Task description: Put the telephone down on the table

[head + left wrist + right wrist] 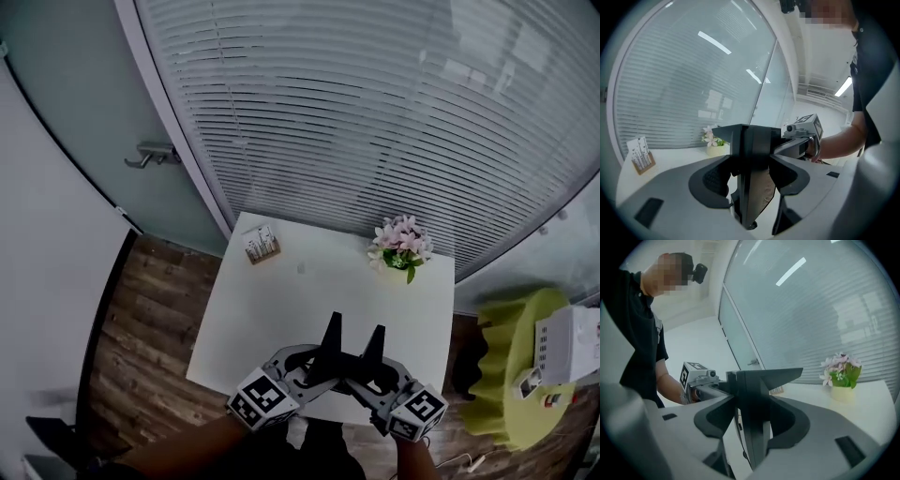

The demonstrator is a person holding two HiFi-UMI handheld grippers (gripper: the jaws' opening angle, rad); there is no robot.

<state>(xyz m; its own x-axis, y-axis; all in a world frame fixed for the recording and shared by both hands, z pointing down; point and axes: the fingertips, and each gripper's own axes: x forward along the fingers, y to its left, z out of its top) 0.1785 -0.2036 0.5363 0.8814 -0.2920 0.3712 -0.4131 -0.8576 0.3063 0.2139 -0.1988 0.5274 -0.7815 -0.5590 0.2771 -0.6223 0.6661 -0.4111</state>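
The black angular telephone (pixel 332 349) is at the near edge of the table, clamped from both sides by the two grippers. Only two dark prongs rising in a V and a dark middle part show in the head view; the rest is covered by the jaws. In each gripper view it is a dark slab seen edge-on with a wedge-shaped top. No view shows whether its underside touches the tabletop or hangs just above it.

Behind, a glass wall with pale horizontal blinds (pixel 375 112) fills the upper frame. The white rectangular table (pixel 272 309) stands on a brown wooden floor (pixel 150 328). A lime-green round seat (pixel 506 384) at the right is cut off by the frame edge.

The left gripper (pixel 305 364) has its grey jaws set wide and pressed against the telephone's flanks. The right gripper (pixel 373 373) pinches it the same way from the other side. The person's arms are cut off at the bottom edge.

At the far side of the table stand a small pot of pink flowers (pixel 401 246) and a small wooden holder with white cards (pixel 261 246), whose print is too small to read.
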